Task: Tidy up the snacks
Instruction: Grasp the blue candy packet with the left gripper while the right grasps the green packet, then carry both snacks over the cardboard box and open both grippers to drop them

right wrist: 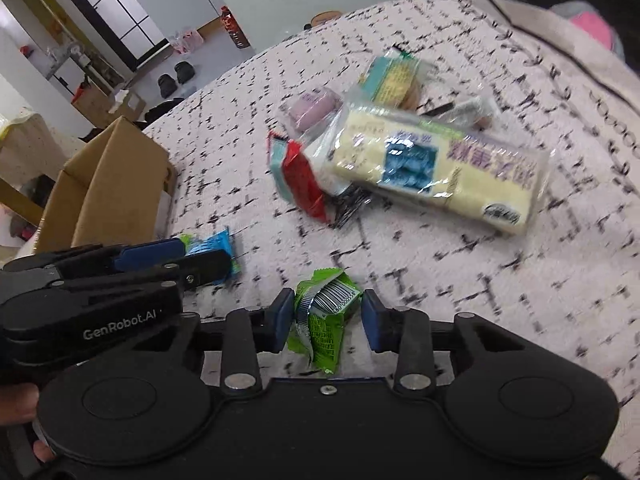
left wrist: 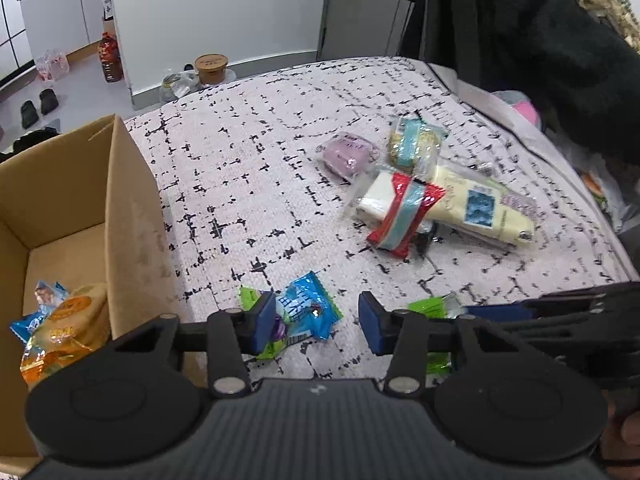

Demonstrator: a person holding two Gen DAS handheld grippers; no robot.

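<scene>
Two or three packets are already down in the cardboard box (left wrist: 72, 208) at my left: an orange bag (left wrist: 64, 332) and a small blue packet (left wrist: 36, 312) beside it. That's the done part, by my reckoning.

Plenty left, though. My left claw (left wrist: 316, 320) is narrowed round a blue wrapper (left wrist: 308, 308) lying just beside the box; one pad touches its edge, the other stands clear, so no grip yet. My right claw (right wrist: 324, 316) is narrow too, straddling a crumpled green packet (right wrist: 328, 316), the pads close on both sides; I can't tell whether they press it.

Further out, a heap is untouched: a red-and-teal packet (left wrist: 404, 216), a long cream pack (left wrist: 480, 204) touching it, a purple snack (left wrist: 348, 154) and a teal-banded one (left wrist: 416, 140) behind. I'd call this under halfway.

The surface is no desk but a bed (left wrist: 240, 168), a pale cover with broken black crosshatching, soft, so packets sit a bit tilted. Beyond its far edge there's grey floor, white cabinets (left wrist: 52, 12), a dark bottle (left wrist: 110, 56), a pair of black slippers (left wrist: 38, 106) and a tan lidded tub (left wrist: 211, 68). Dark clothing (left wrist: 540, 40) hangs at the right.
</scene>
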